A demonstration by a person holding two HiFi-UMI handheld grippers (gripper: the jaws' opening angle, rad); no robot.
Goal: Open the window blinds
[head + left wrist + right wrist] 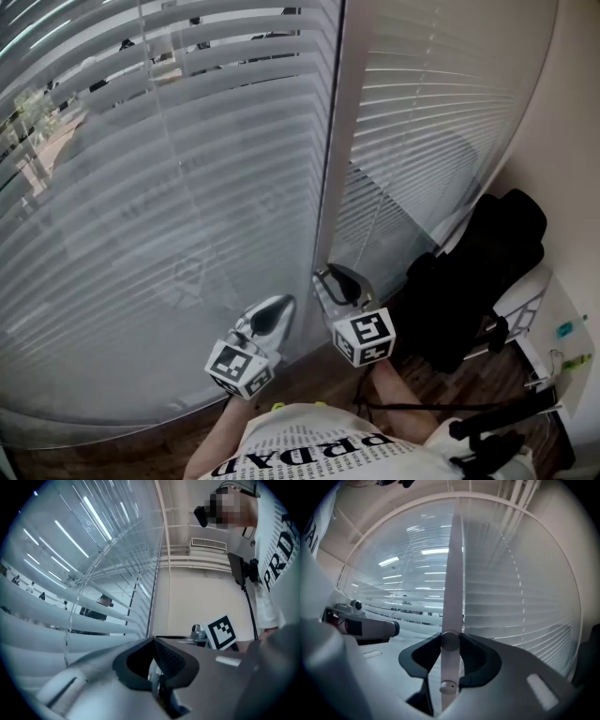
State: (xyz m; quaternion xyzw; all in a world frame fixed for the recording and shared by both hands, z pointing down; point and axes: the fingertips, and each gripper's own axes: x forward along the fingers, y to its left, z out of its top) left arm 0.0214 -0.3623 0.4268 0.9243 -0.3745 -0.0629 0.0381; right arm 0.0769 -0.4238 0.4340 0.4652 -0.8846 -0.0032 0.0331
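Observation:
Two white slatted blinds cover the window: a wide left blind (169, 187) and a narrower right blind (441, 122), with a white upright frame post (330, 141) between them. My right gripper (325, 279) points at the foot of that post. In the right gripper view a white wand (453, 573) runs upright between the jaws, and my right gripper (450, 641) is shut on it at a round knob. My left gripper (284, 304) hangs just left of it, close to the left blind's slats (56, 620). Its jaws (152, 640) meet at the tips; nothing shows between them.
A black chair or bag (478, 281) stands in the right corner against the beige wall (562, 141). A white surface (562, 333) and a black stand (487, 431) lie at lower right. Dark wood floor (319, 375) runs under the blinds.

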